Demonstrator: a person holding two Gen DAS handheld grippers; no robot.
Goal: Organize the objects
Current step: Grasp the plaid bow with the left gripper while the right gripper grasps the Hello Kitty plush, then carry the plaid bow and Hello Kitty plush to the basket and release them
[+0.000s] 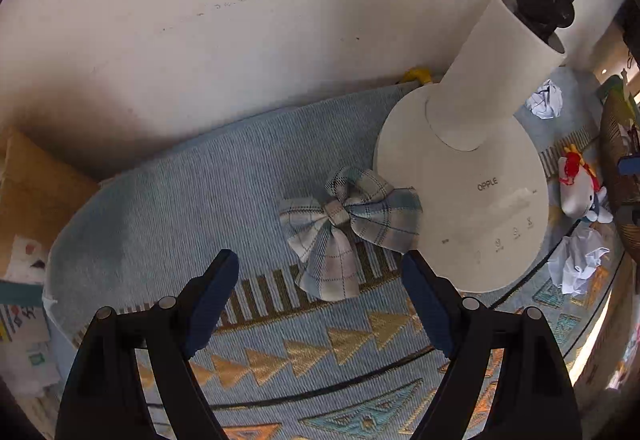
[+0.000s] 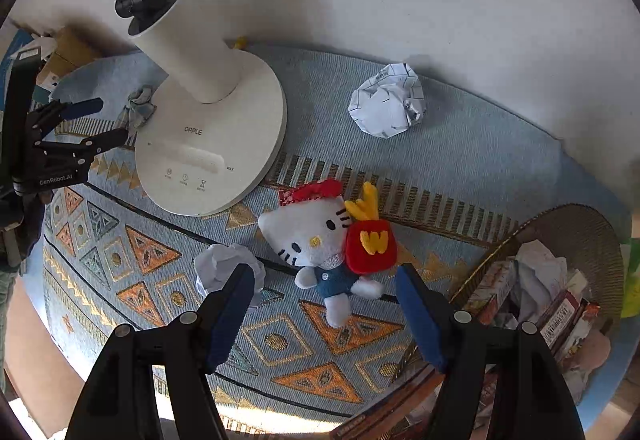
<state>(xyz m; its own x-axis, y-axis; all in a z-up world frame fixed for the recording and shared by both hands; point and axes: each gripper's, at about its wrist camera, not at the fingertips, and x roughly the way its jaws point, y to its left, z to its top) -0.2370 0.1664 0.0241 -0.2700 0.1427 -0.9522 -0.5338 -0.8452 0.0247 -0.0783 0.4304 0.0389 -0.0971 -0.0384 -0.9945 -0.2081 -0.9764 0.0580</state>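
Patterned blue rug point(image 1: 168, 191) fills the left wrist view; the left gripper point(image 1: 320, 280) hangs wide apart and empty over a plaid bow point(image 1: 344, 224) at centre frame, touching the lamp base point(image 1: 480, 207). Right wrist view: the right gripper point(image 2: 324, 292) is spread, empty, above a plush cat point(image 2: 316, 240) at centre, with a basket point(image 2: 580, 224) at lower right.

So the readable stuff: the white round lamp base point(image 2: 212, 143) says "OPPLE" on top, clear in both views, and there's a tiny "MAX" at the right end of its pale touch strip. Below the strip sit three little icons, one looks like an hourglass, but the captions under them are too small to read. The plush cat point(image 2: 308, 236) holds a red fries pouch point(image 2: 370, 246) with a yellow "W". The left tongs point(image 2: 96, 123), seen from the right wrist camera, have "GenRobot.AI" in white on the black body. Boxes in the woven basket point(image 2: 580, 228) show a barcode, print unreadable.
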